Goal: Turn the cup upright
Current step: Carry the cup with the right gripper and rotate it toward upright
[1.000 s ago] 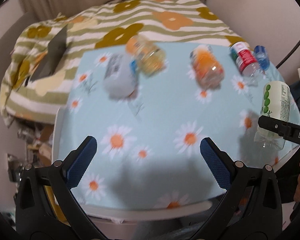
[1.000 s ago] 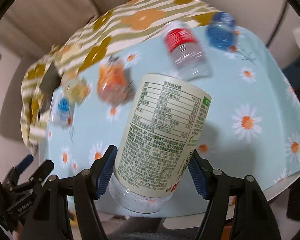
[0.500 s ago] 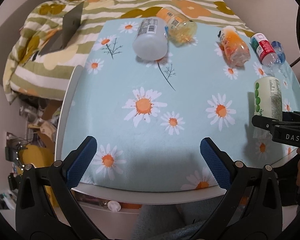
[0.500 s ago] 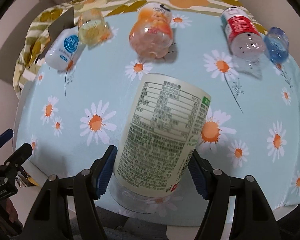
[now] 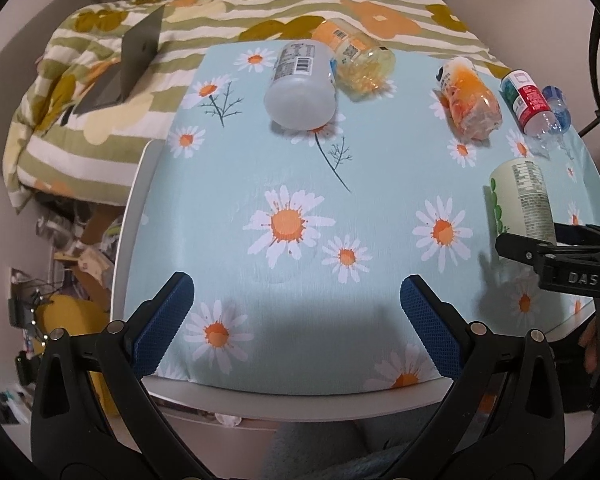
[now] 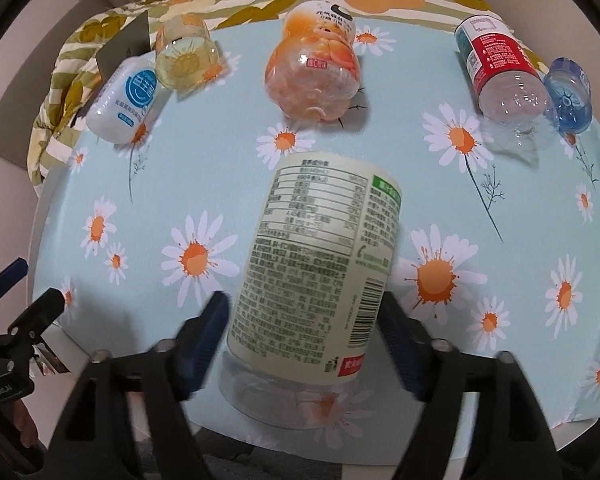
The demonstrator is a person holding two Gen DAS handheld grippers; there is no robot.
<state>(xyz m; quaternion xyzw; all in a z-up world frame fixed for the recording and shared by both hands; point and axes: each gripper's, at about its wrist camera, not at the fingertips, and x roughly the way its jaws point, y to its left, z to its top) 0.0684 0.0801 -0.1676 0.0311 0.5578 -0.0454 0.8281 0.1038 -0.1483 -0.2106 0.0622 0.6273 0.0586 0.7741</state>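
Right tool (image 6: 304,320) gripping the pale green cup (image 6: 320,264); left tool (image 5: 296,312) gaping wide, holding nothing.
Cup, a paper-labelled cylinder with a clear plastic end, is hanging over the daisy-print worktop (image 6: 440,208), seemingly tilted; five plastic bottles, among them an orange bottle (image 6: 314,72), are lying along the far edge.

The bottle (image 6: 320,272) has a matt paper label and a clear, shiny plastic end. The tablecloth (image 5: 300,160) looks smooth with a soft shine. The blue pads (image 5: 162,320) look rough and dotted, on black matt plastic arms.
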